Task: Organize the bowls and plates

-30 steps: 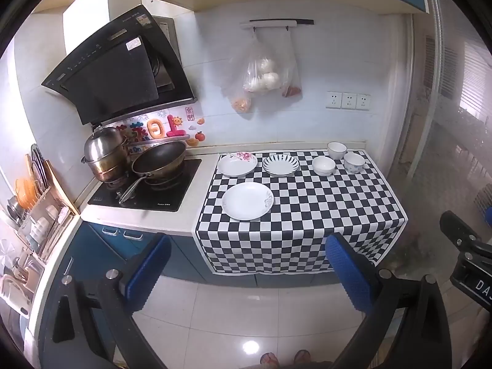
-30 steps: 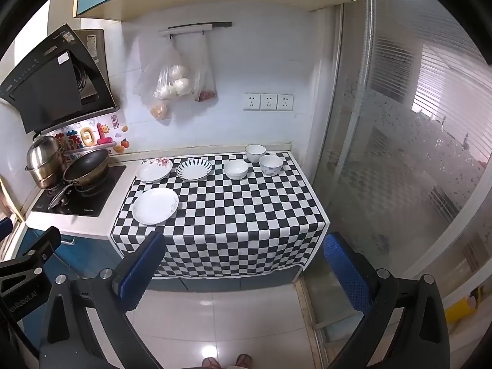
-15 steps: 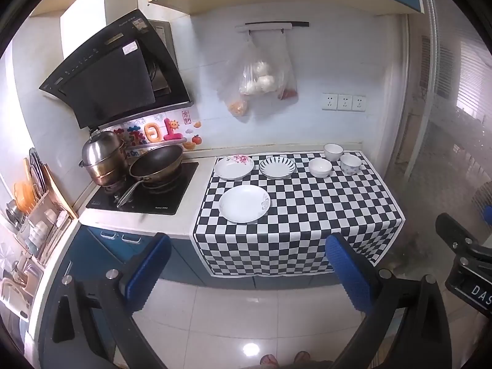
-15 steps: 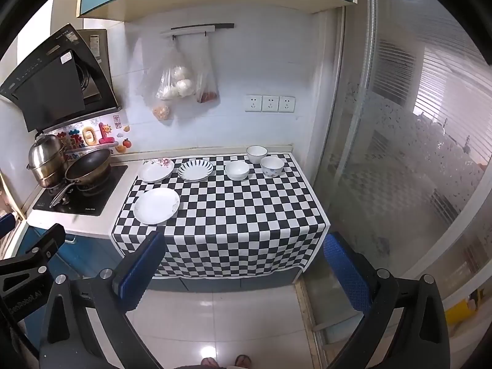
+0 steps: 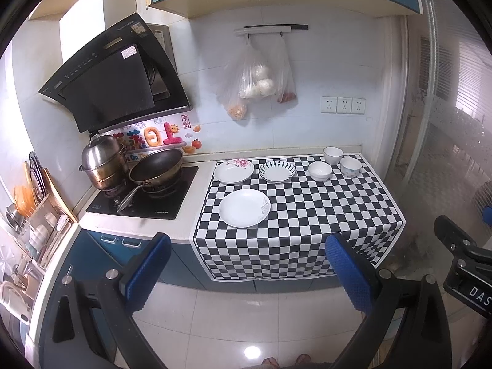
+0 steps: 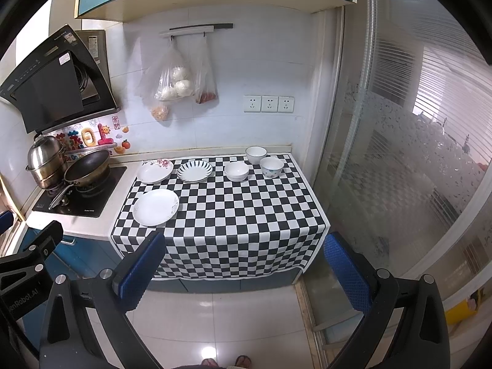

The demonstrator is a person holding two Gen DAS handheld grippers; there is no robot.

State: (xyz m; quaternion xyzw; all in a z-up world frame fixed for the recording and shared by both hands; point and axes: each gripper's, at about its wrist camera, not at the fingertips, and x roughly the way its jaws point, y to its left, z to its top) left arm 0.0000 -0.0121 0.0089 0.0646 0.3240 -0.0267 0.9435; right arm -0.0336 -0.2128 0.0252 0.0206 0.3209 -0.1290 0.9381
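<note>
Left gripper (image 5: 246,264) and right gripper (image 6: 243,261) off the surface's front edge, jaws apart and empty, checkered cloth (image 5: 307,215) carrying three plates (image 5: 244,208) toward its left edge, three bowls (image 5: 320,171) at back right corner, wok (image 5: 156,166) and steamer pot (image 5: 104,161) left of the cloth.

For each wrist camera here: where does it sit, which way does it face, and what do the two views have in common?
Left wrist: rides the open left gripper, held back over the floor, facing the checkered counter and stove; own blue pads and the person's toes show.
Right wrist: rides the open right gripper, further right beside the glass door, facing the same counter.
Shared: the plain white plate, other dishes, hanging bags.
</note>
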